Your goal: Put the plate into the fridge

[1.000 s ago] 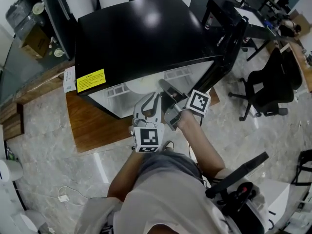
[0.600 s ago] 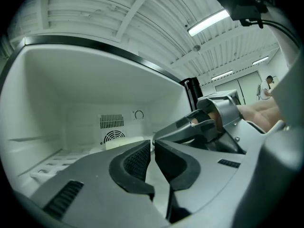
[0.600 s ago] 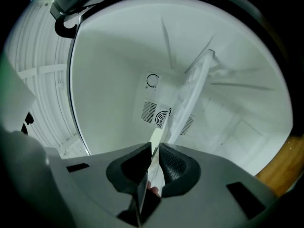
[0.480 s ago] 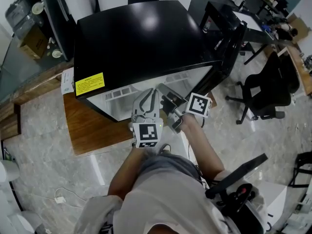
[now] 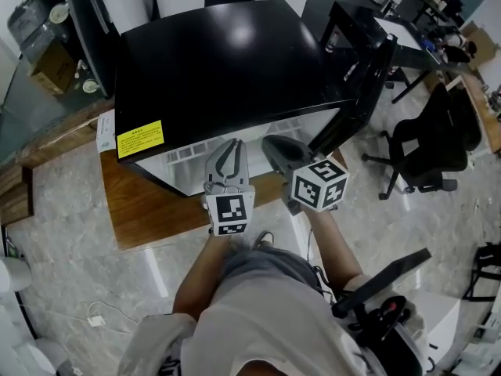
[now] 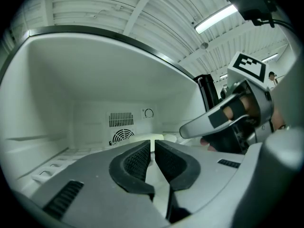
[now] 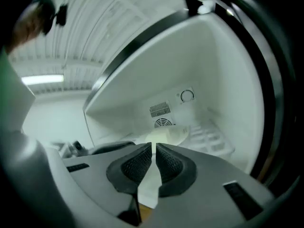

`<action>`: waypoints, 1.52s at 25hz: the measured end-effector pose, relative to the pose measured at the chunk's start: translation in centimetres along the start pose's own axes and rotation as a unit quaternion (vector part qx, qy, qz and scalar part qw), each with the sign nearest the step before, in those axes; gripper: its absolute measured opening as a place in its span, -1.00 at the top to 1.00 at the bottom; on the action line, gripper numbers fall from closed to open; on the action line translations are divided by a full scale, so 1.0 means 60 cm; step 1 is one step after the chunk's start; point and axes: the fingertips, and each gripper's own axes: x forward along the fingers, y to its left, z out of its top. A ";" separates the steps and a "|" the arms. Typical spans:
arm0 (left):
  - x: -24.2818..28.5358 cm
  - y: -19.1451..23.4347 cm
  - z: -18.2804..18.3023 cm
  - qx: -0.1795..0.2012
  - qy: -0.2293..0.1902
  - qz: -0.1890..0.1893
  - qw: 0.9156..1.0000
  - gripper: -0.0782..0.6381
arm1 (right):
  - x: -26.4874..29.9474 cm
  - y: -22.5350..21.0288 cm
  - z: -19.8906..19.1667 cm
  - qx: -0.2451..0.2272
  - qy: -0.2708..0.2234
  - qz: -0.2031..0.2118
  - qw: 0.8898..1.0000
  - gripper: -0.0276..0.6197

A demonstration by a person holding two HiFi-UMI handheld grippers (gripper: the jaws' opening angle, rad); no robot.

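While your forearms reach forward side by side, the left gripper (image 5: 232,147) and right gripper (image 5: 274,142) point into the open fridge (image 5: 227,61). Both tongs are all but pressed together on nothing. The plate (image 7: 171,136) lies inside, near the back vent. You've drawn both grippers back from the opening.

My head view is evenly bright, with soft white glare on the fridge (image 5: 223,61) lid at upper middle. Both gripper views bend hard into black corners. A ceiling strip light (image 6: 216,18) blows out at upper right of the left one. The right one is softer, its left edge smeared.
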 end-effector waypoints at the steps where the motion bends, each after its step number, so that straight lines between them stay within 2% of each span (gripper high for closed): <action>1: 0.003 -0.001 0.000 0.000 0.000 0.000 1.000 0.66 | 0.004 -0.011 0.002 -0.059 0.006 -0.032 0.998 0.80; 3: 0.006 -0.003 0.000 0.001 0.002 -0.001 1.000 0.66 | 0.018 -0.022 -0.003 -0.138 0.025 -0.067 0.988 0.80; 6: 0.008 -0.005 -0.002 0.003 0.006 -0.004 1.000 0.66 | 0.035 -0.021 -0.011 -0.164 0.029 -0.073 0.983 0.80; 11: 0.011 -0.003 -0.005 0.004 0.009 -0.004 1.000 0.66 | 0.038 -0.023 -0.009 -0.159 0.014 -0.065 0.985 0.81; 17: 0.015 -0.005 -0.009 0.001 0.012 0.000 1.000 0.66 | 0.038 -0.024 -0.011 -0.176 0.007 -0.065 0.982 0.81; 20: 0.009 -0.007 -0.004 -0.007 0.011 0.003 1.000 0.66 | 0.025 -0.019 0.000 -0.172 -0.014 -0.065 0.983 0.81; 23: -0.002 -0.013 0.004 -0.024 0.008 0.008 1.000 0.68 | -0.002 -0.003 0.017 -0.171 -0.046 -0.064 0.982 0.81; 26: -0.018 -0.025 0.005 -0.059 0.013 0.016 0.998 0.72 | -0.033 0.014 0.023 -0.168 -0.069 -0.070 0.981 0.84; 30: -0.044 -0.053 0.002 -0.100 0.023 0.025 0.994 0.73 | -0.068 0.034 0.007 -0.167 -0.083 -0.073 0.980 0.86; 38: -0.077 -0.089 -0.002 -0.102 0.027 0.067 0.992 0.73 | -0.112 0.018 -0.039 -0.147 -0.073 -0.065 0.984 0.86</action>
